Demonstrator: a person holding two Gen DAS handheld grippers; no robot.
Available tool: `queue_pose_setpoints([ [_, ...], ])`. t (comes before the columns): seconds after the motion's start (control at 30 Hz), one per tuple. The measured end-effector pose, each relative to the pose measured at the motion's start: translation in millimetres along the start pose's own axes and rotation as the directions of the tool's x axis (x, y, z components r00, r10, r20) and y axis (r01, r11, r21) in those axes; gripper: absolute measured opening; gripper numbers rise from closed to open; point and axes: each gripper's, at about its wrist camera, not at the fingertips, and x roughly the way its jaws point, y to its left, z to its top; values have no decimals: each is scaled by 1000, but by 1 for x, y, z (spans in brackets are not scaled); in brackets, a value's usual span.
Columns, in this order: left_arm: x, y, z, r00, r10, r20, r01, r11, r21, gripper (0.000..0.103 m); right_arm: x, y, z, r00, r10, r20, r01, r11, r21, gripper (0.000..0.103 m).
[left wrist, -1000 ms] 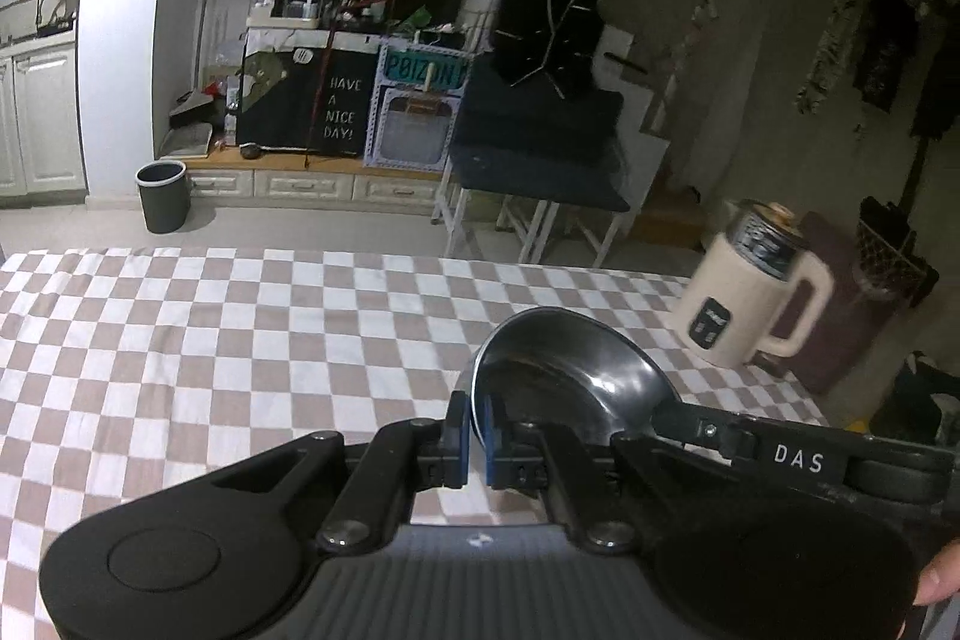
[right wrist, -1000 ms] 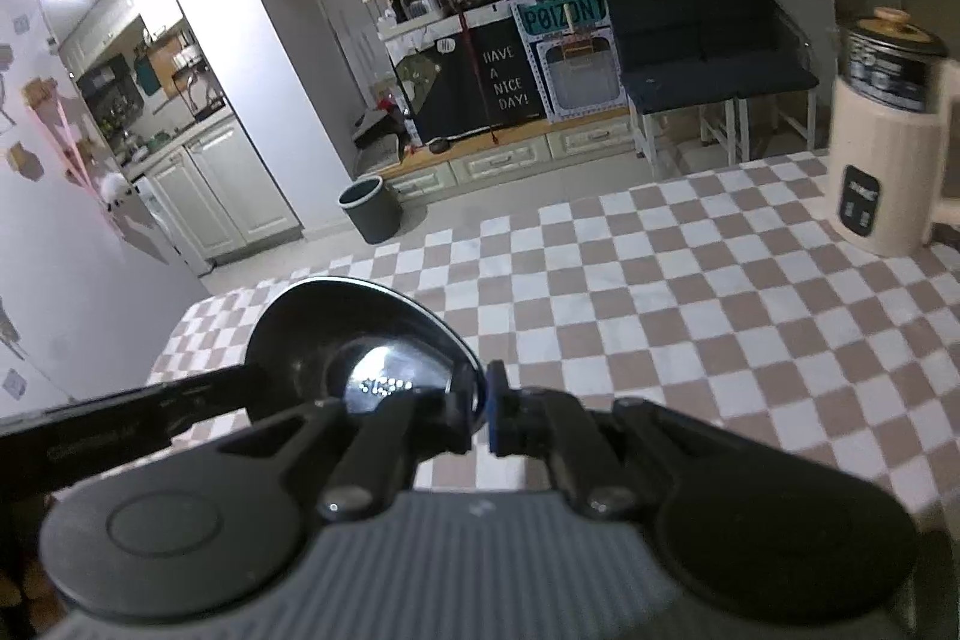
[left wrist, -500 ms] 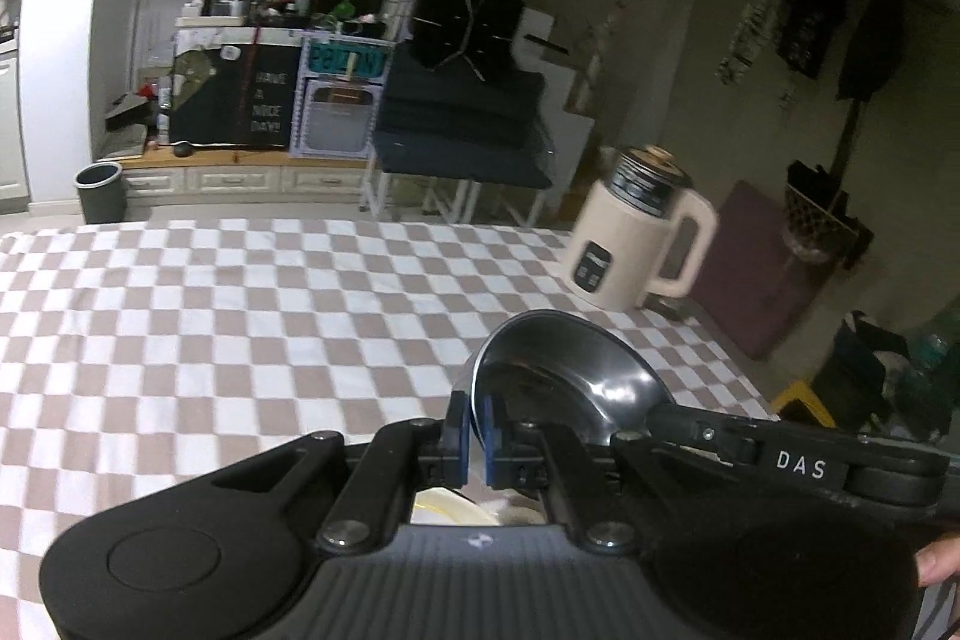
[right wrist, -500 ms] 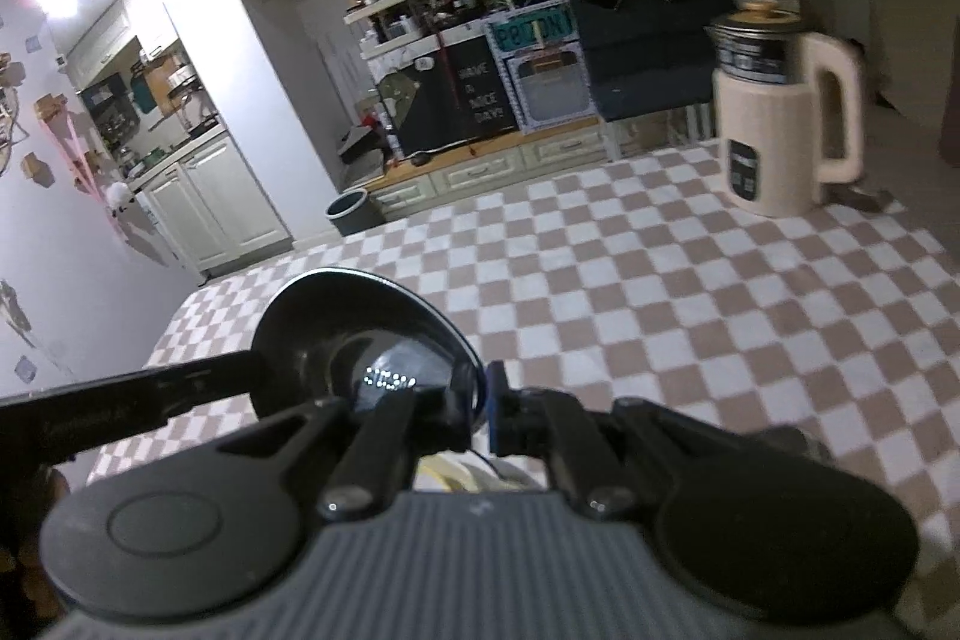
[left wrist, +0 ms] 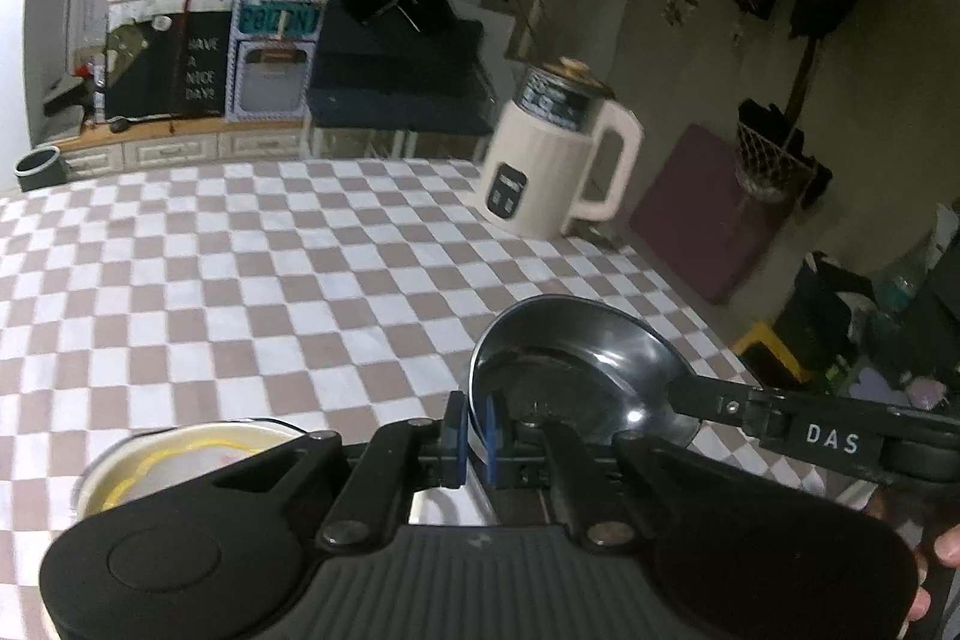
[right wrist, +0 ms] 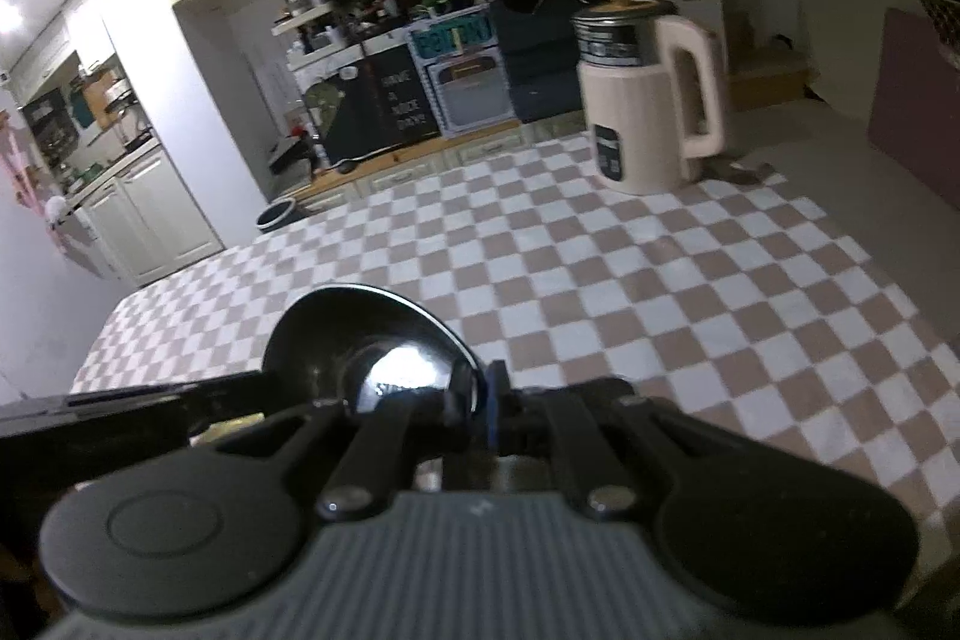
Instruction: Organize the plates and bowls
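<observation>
A shiny steel bowl (left wrist: 576, 370) is held above the checkered table by both grippers. My left gripper (left wrist: 474, 430) is shut on its near-left rim. My right gripper (right wrist: 483, 400) is shut on its opposite rim; its arm marked DAS crosses the left wrist view at the right. The bowl (right wrist: 366, 340) also shows in the right wrist view. A white plate with a yellow ring (left wrist: 180, 466) lies on the table below and left of the bowl, partly hidden by my left gripper.
A cream electric kettle (left wrist: 552, 154) stands near the table's far right edge; it also shows in the right wrist view (right wrist: 648, 94). The checkered tablecloth (left wrist: 240, 268) covers the table. Kitchen cabinets, a dark chair and a bin lie beyond the table.
Both grippers have carried the steel bowl to the right and downward. The kettle has come closer in both views, and the white plate has come into sight under the left gripper.
</observation>
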Motion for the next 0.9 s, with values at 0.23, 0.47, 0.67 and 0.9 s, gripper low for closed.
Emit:
queue_pose_setpoints([
  [0.23, 29, -18, -5, 999, -22, -41, 22, 1000, 20, 6, 3, -16, -6, 999, -44, -9, 44, 999, 27, 7],
  [0.47, 54, -20, -9, 996, -32, -84, 33, 999, 0, 6, 7, -36, -15, 998, -49, -38, 50, 998, 42, 7],
  [0.67, 73, -21, -15, 991, -1, -133, 3, 1000, 15, 6, 12, -39, -19, 996, -58, -67, 60, 997, 39, 8],
  [0.9, 90, -21, -20, 986, 22, -167, -18, 999, 27, 6, 24, -43, -22, 989, -69, -132, 75, 996, 39, 7],
])
